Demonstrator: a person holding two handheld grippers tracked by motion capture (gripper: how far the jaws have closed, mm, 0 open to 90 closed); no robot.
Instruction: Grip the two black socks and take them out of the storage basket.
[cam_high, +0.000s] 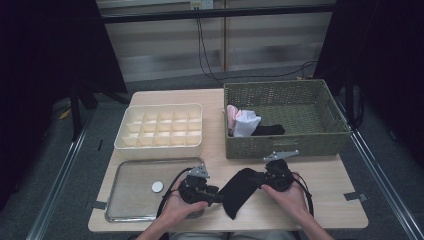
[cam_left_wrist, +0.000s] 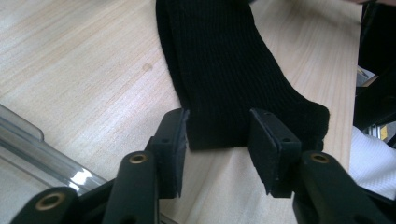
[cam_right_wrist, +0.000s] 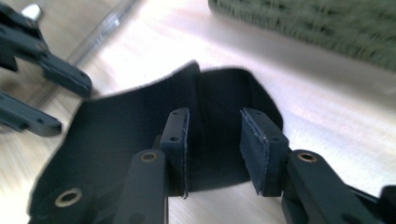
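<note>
Two grippers on one black sock (cam_high: 240, 191) | sock flat on desk (cam_high: 325, 200), long axis slanting between them | left gripper (cam_high: 212, 196) fingers released astride its near end | right gripper (cam_high: 263, 181) fingers parted around far end, nothing pinched

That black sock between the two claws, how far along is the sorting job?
Early, by the look of it. Done: nothing, since the divided organizer box shows no socks in its compartments. In hand: the black sock lies on the table between the left claw and right claw, both standing open around it. Left: more socks wait in the wicker basket.
</note>
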